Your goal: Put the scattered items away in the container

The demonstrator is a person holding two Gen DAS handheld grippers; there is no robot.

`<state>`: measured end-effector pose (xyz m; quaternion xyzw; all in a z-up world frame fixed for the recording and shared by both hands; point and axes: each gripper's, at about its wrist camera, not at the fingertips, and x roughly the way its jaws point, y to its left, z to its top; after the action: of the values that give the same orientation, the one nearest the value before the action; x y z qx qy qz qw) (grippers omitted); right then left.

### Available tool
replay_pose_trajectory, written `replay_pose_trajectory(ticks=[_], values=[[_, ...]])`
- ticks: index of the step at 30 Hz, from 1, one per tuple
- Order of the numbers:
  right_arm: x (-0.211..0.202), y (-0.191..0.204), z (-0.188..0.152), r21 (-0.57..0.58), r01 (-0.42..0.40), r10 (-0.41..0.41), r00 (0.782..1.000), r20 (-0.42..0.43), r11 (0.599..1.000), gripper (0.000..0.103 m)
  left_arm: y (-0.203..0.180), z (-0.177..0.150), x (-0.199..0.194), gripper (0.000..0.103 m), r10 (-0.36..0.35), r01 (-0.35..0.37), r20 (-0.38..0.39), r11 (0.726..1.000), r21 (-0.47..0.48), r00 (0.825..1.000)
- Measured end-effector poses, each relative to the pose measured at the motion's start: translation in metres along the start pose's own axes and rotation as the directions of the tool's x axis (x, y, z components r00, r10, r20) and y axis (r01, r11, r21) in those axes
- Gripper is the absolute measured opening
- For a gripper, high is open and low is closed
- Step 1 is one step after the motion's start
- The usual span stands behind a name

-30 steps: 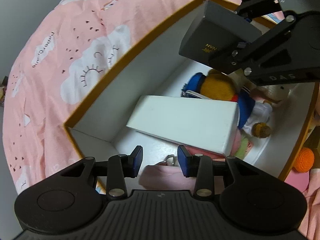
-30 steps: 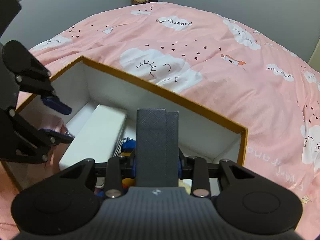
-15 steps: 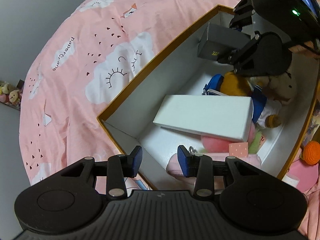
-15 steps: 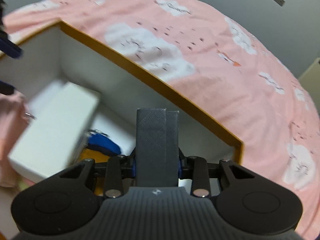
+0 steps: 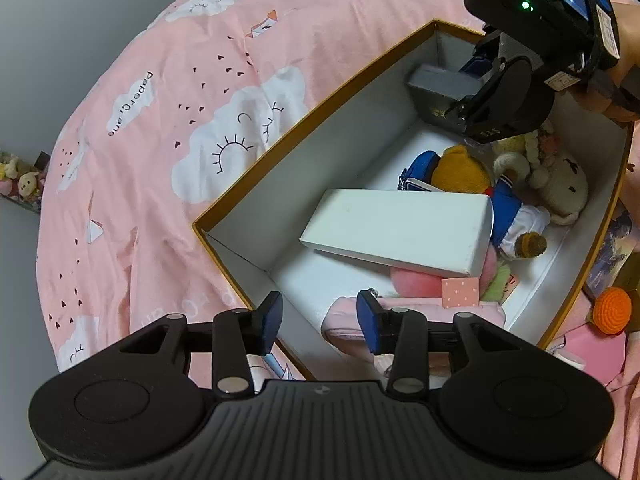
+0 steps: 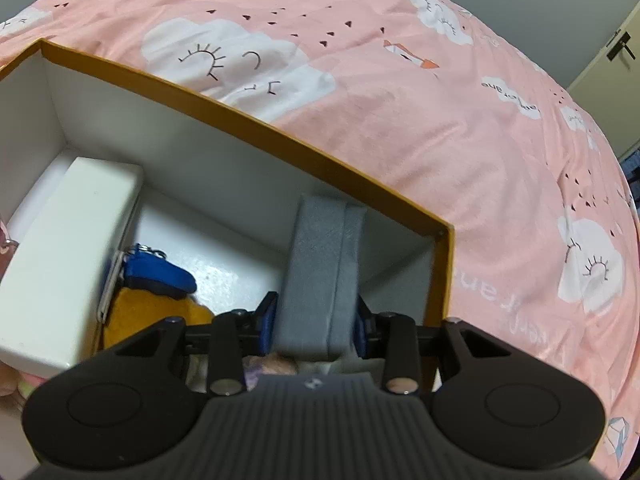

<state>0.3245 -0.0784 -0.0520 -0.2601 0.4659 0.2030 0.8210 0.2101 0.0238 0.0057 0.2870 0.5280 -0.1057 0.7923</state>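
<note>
The orange-rimmed white container lies on the pink bed. In it are a long white box, a bear plush in blue, a white plush and a pink pouch. My right gripper hangs over the container's far corner with a grey box between its jaws. Those jaws are opening, the box tilts away and a thin gap shows at the pads. From the left wrist view the grey box sits low against the far wall. My left gripper is open over the near corner, holding nothing.
An orange crochet ball and some printed cards lie on the bed outside the container's right wall. A small pink dotted card rests inside by the pouch. Pink cloud-print bedding spreads beyond the container.
My right gripper has tipped down and lowered the grey box into the container's far corner, and its pads have parted from the box. My left gripper has drawn back and up.
</note>
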Motion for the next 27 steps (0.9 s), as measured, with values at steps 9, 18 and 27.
replay_pose_trajectory(ticks=[9, 18, 27], values=[[-0.025, -0.009, -0.004, 0.015, -0.001, 0.001, 0.998, 0.058, 1.000, 0.042, 0.002, 0.001, -0.008, 0.049, -0.015, 0.016, 0.036, 0.999, -0.030, 0.999], [-0.066, 0.006, -0.003, -0.043, -0.072, 0.079, 0.979, 0.189, 0.996, 0.044, 0.009, -0.001, -0.011, 0.049, -0.020, 0.022, 0.037, 0.999, -0.046, 0.999], [-0.094, 0.060, 0.000, -0.235, -0.287, 0.339, 0.914, 0.221, 0.929, 0.037, 0.019, -0.009, -0.014, 0.049, -0.072, 0.077, 0.071, 0.995, -0.061, 0.995]])
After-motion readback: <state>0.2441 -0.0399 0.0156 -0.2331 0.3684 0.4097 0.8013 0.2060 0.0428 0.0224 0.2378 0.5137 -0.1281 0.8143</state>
